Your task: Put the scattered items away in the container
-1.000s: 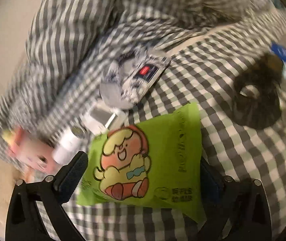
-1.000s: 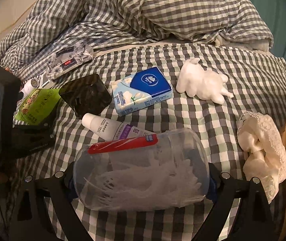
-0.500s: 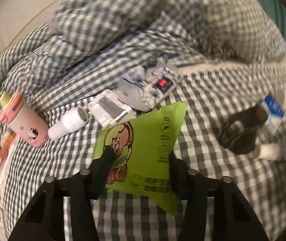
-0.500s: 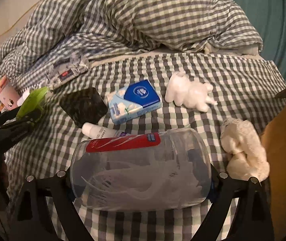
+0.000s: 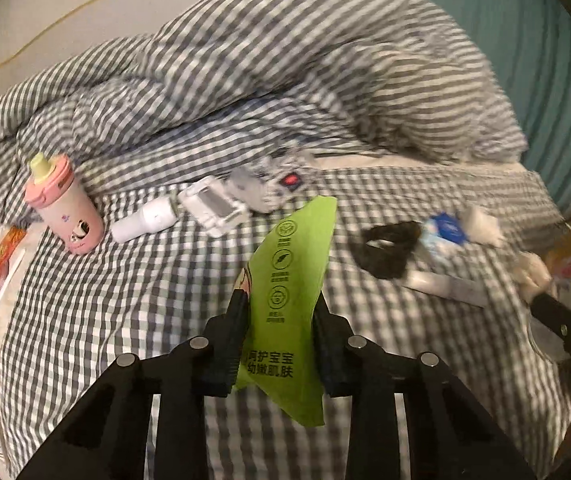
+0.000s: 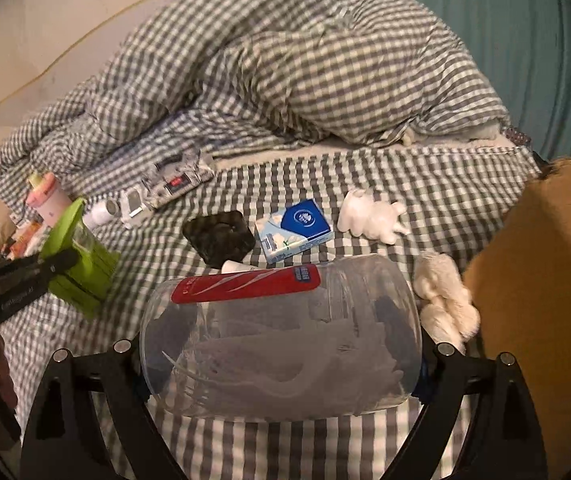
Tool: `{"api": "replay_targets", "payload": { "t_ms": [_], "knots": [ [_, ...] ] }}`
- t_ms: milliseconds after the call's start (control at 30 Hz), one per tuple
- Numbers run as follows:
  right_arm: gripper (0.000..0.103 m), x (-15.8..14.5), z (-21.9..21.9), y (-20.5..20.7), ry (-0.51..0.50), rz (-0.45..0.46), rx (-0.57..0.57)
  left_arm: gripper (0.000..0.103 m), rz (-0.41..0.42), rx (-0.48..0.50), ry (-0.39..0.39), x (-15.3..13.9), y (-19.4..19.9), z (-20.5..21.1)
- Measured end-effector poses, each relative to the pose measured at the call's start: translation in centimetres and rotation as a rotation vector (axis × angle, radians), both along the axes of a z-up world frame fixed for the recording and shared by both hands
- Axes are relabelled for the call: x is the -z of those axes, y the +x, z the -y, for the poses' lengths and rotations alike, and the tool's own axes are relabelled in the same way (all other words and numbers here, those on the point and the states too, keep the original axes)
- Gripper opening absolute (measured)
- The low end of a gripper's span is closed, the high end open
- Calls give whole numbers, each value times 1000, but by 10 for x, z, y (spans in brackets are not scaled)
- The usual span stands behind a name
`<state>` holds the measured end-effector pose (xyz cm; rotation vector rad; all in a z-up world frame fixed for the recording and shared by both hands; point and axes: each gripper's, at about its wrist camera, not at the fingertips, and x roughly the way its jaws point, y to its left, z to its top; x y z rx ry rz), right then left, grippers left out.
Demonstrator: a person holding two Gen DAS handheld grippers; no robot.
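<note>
Two items I have in hand. Left gripper point(image 5: 281, 320): its jaws have just been closing and now pinch the flat lime-green snack packet with black print point(image 5: 289, 280), which stands on edge between the pads, lifted off the grey-and-white checked bedsheet point(image 5: 125, 312). Right gripper point(image 6: 281, 364): jaws spread wide around the clear plastic tub with a red label, full of white floss picks point(image 6: 281, 340), lying sideways and pressed at both ends.

Loose on the sheet, as I see them:
- pink cup with a yellow-green spout point(image 5: 65, 204), upright, at the left
- white cylinder bottle point(image 5: 143, 220) beside a white rectangular device point(image 5: 215, 208)
- black square object point(image 6: 219, 236) just beside a blue-and-white tissue pack point(image 6: 297, 228)
- white soft toy point(image 6: 373, 218) and a cream lace bundle point(image 6: 445, 300)

Brown cardboard box point(image 6: 545, 280): at the right edge, next to the lace bundle.
</note>
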<state>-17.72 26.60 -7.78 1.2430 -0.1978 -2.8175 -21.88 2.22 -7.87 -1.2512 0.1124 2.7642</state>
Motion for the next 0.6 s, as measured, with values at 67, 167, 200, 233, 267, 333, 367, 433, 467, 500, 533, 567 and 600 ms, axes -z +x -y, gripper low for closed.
{"api": "replay_targets", "payload": {
  "t_ms": [67,167,200,233,267,333,367,433,467,500,533,567,600],
  "knots": [
    [90,-18,-3,14,-5,-27,4,24,-14,36,7,-13,14,-10],
    [90,-43,-12,33,-5,-66,13,6,-78,86,31,-46,38,-29],
    [90,-53,-15,41,-7,-83,16,5,-105,110,58,-60,47,-35],
    [90,-61,-19,48,-7,-97,20,5,-127,136,84,-74,55,-43],
    [90,-71,-24,56,-3,-111,27,5,-143,151,93,-84,60,-50],
    [90,-86,-33,69,12,-127,42,5,-157,154,62,-100,69,-64],
    [90,-94,-39,77,16,-140,54,6,-162,158,62,-103,72,-68],
    [90,-106,-52,93,26,-160,78,13,-128,193,88,-99,76,-75],
    [90,-110,-57,98,31,-165,89,31,-115,194,88,-92,77,-77],
    [90,-113,-63,104,36,-169,102,51,-98,201,80,-84,78,-80],
    [90,-114,-68,107,37,-171,113,94,-78,203,61,-71,80,-84],
    [90,-114,-74,110,36,-168,126,103,-71,199,37,-55,84,-89],
    [90,-113,-78,113,32,-163,136,103,-75,212,21,-44,89,-93]
  ]
}}
